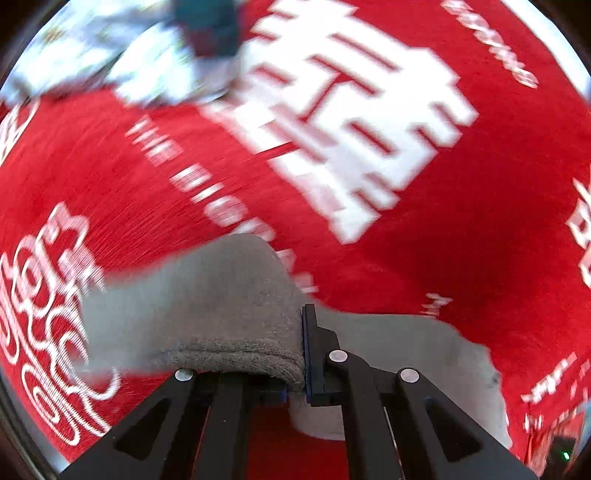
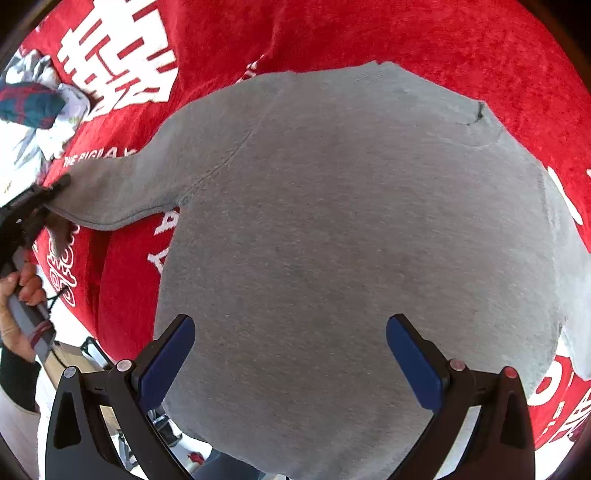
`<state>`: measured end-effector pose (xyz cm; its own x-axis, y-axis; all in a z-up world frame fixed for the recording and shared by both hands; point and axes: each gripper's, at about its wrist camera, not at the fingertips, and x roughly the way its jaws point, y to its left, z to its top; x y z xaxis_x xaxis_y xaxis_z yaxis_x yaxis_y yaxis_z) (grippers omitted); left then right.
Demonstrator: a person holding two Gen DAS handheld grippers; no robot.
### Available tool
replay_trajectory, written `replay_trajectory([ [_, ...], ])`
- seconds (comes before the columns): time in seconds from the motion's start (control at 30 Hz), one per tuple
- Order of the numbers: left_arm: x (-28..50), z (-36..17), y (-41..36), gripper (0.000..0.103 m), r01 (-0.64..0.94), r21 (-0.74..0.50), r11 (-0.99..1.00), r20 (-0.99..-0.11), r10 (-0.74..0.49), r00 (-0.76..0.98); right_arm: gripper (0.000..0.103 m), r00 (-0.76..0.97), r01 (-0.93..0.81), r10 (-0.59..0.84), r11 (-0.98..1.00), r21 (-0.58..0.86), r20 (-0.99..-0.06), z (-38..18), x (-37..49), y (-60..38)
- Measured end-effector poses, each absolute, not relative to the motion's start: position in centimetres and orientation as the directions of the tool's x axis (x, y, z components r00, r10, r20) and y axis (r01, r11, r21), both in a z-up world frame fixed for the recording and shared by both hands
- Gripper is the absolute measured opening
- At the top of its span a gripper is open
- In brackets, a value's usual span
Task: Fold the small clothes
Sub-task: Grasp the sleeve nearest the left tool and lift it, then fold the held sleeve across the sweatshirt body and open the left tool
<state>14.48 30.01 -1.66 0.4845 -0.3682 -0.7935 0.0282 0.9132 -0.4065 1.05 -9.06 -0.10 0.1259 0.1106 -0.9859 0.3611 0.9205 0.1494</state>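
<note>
A small grey sweatshirt (image 2: 351, 240) lies spread flat on a red cloth with white lettering (image 2: 424, 33). My left gripper (image 1: 295, 373) is shut on the cuff of its grey sleeve (image 1: 221, 306). In the right wrist view the left gripper (image 2: 55, 184) shows at the left edge, pinching the sleeve end (image 2: 110, 188), which stretches out to the left. My right gripper (image 2: 290, 354) is open and empty, hovering over the sweatshirt's body near its lower hem.
A heap of other clothes, white patterned with a teal and red piece (image 2: 33, 107), lies at the far left of the red cloth; it also shows blurred in the left wrist view (image 1: 147, 48). The cloth's near edge (image 2: 122, 343) drops off at lower left.
</note>
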Motion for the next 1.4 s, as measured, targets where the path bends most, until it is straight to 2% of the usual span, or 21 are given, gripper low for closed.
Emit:
replay_trajectory([
  [0.2, 12.7, 5.5, 20.1, 0.007, 0.316, -0.413, 0.854, -0.697, -0.519, 0.495, 0.103, 0.200, 0.432, 0.115, 0.881, 0.193, -0.973, 1.5, -1.3, -12.1],
  [0.33, 10.3, 7.5, 11.6, 0.007, 0.494, -0.380, 0.782, -0.683, -0.598, 0.420, 0.103, 0.245, 0.507, 0.095, 0.836, 0.211, -0.965, 2.7, -4.0, -15.4],
  [0.5, 6.8, 4.2, 1.2, 0.007, 0.611, -0.349, 0.711, -0.749, -0.603, 0.274, 0.103, 0.263, 0.587, 0.050, 0.784, 0.201, -0.964, 3.1, -7.6, -19.7],
  [0.6, 4.3, 0.2, -4.5, 0.007, 0.667, -0.266, 0.696, -0.829, -0.518, 0.212, 0.103, 0.253, 0.635, 0.035, 0.748, 0.194, -0.967, 2.4, -10.1, -22.2],
  [0.8, 1.9, -5.4, -8.1, 0.008, 0.681, -0.183, 0.709, -0.914, -0.377, 0.148, 0.103, 0.204, 0.699, 0.039, 0.694, 0.173, -0.978, 0.0, -13.2, -25.1],
  [0.83, 1.7, -5.7, -8.0, 0.018, 0.682, -0.166, 0.712, -0.921, -0.359, 0.151, 0.103, 0.200, 0.698, 0.037, 0.696, 0.169, -0.979, 0.0, -13.2, -25.4],
  [0.87, 1.5, -5.6, -7.9, 0.045, 0.685, -0.157, 0.711, -0.921, -0.357, 0.159, 0.103, 0.196, 0.693, 0.034, 0.702, 0.163, -0.980, -0.1, -13.0, -25.5],
  [0.9, 1.3, -5.2, -7.7, 0.064, 0.685, -0.153, 0.712, -0.918, -0.359, 0.169, 0.103, 0.196, 0.687, 0.031, 0.709, 0.160, -0.980, 0.1, -12.9, -25.7],
  [0.93, 1.1, -4.6, -7.4, 0.089, 0.682, -0.133, 0.719, -0.915, -0.354, 0.195, 0.103, 0.196, 0.677, 0.023, 0.720, 0.153, -0.980, 0.3, -12.4, -25.7],
  [1.1, 1.1, 0.0, -3.8, 0.090, 0.703, -0.076, 0.707, -0.895, -0.360, 0.265, 0.103, 0.236, 0.595, -0.035, 0.795, 0.117, -0.971, 2.0, -9.1, -25.0],
  [1.17, 2.0, 1.5, -0.9, 0.090, 0.678, -0.039, 0.734, -0.890, -0.334, 0.310, 0.103, 0.265, 0.501, -0.070, 0.862, 0.076, -0.962, 2.9, -6.1, -23.4],
  [1.27, 4.8, 1.9, 3.5, 0.090, 0.601, 0.026, 0.799, -0.894, -0.251, 0.372, 0.103, 0.301, 0.313, -0.121, 0.950, -0.022, -0.946, 3.4, -1.8, -19.5],
  [1.4, 9.8, -0.8, 6.9, 0.090, 0.470, 0.054, 0.881, -0.934, -0.122, 0.335, 0.103, 0.322, 0.008, -0.220, 0.973, -0.229, -0.921, 1.2, 3.1, -12.7],
])
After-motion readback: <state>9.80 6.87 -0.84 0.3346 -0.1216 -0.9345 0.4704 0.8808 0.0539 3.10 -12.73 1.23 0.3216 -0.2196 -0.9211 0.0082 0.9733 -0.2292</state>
